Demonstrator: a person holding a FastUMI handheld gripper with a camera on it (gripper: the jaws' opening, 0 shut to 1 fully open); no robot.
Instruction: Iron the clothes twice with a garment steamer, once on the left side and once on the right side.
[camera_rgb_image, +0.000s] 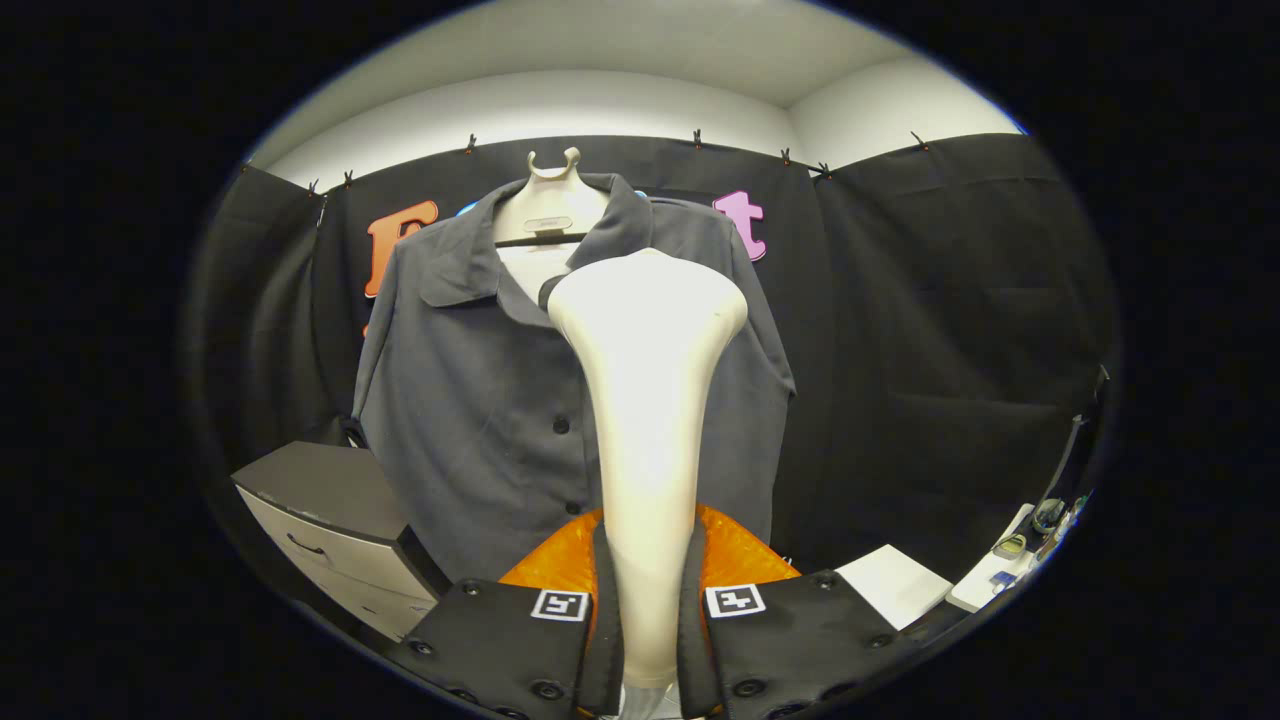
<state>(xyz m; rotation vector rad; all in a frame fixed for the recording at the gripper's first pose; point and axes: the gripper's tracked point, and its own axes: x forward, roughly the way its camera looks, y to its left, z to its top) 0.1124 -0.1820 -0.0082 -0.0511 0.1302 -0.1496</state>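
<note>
The gripper (648, 640) I was guiding stood nearly closed, both fingers (500, 640) pressed against the narrow lower handle of the garment steamer (648, 400), which rose upright between them. The steamer's pale body widened toward a rounded head that reached up to the shirt's chest, right of the placket; whether the head touched the cloth I could not tell.

The dark grey shirt (480, 400), short-sleeved and buttoned, hung on a cream hanger (553, 205) before the black cloth wall, its collar spread open and two dark buttons (561, 425) showing left of the steamer.

An orange, faceted object (740, 550) sat just behind the fingers on either side of the handle; I could not identify it.

To the near left stood a grey drawer cabinet (340, 530), its drawers closed, so I could not see their contents. To the near right lay a flat white box (895, 585), also closed. Farther right, a white surface (1000, 575) carried several small items (1045, 520), too small for me to name.
</note>
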